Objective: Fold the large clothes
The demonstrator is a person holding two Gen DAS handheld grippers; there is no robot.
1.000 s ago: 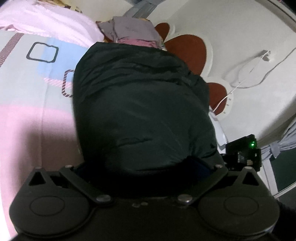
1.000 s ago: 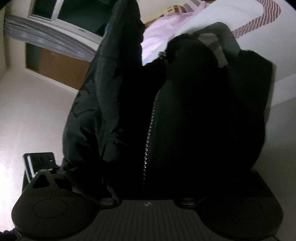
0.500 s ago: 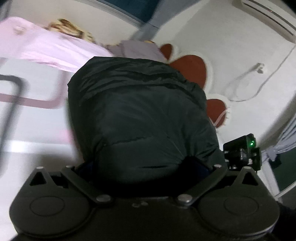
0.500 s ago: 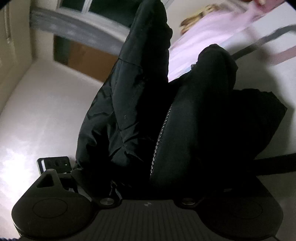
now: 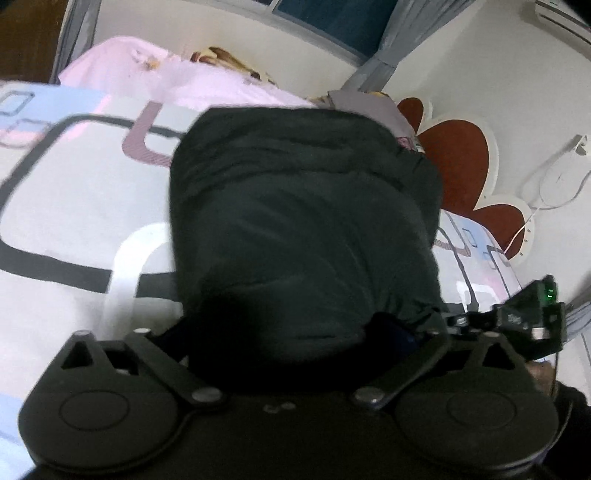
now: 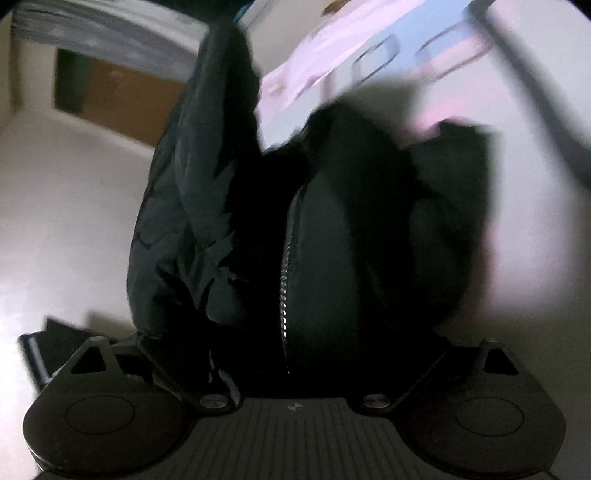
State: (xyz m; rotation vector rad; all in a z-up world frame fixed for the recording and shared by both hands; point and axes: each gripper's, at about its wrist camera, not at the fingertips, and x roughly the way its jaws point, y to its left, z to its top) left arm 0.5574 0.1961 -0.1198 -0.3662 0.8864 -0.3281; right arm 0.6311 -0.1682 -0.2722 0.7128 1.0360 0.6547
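Gripping the black jacket (image 5: 303, 229): left gripper (image 5: 295, 354) has its fingers buried in the fabric, closed on a bunched edge; fingertips hidden, linkage arms drawn inward. Right gripper (image 6: 291, 365) same deal, clamped on the jacket (image 6: 332, 240) next to the zipper (image 6: 286, 258), tips lost in dark cloth.

Writing/brands: no readable text in either view. Only a small round mark on the right gripper's ribbed body, too small to make out. Green LED lit on the black device (image 5: 532, 314) at the left view's right side.

Jacket location: in the left view it hangs bunched from the gripper above the bed (image 5: 74, 192), covering the middle of the patterned bedsheet, top edge near the pink bedding (image 5: 207, 81) and grey garment (image 5: 369, 107) toward the headboard (image 5: 458, 158) end. In the right view one jacket section runs up toward the top of frame, and the zipper side bulges over the sheet.

Versus 0.5 s ago: left view now takes in more bedsheet on the left and right, with the window (image 5: 325, 22) and curtain (image 5: 395, 40) showing up top; jacket bunch shape about the same. Right view is blurrier, with the sheet's printed squares now visible upper right; grip unchanged on both sides.

White cable (image 5: 554, 184) on the wall, right of the headboard.
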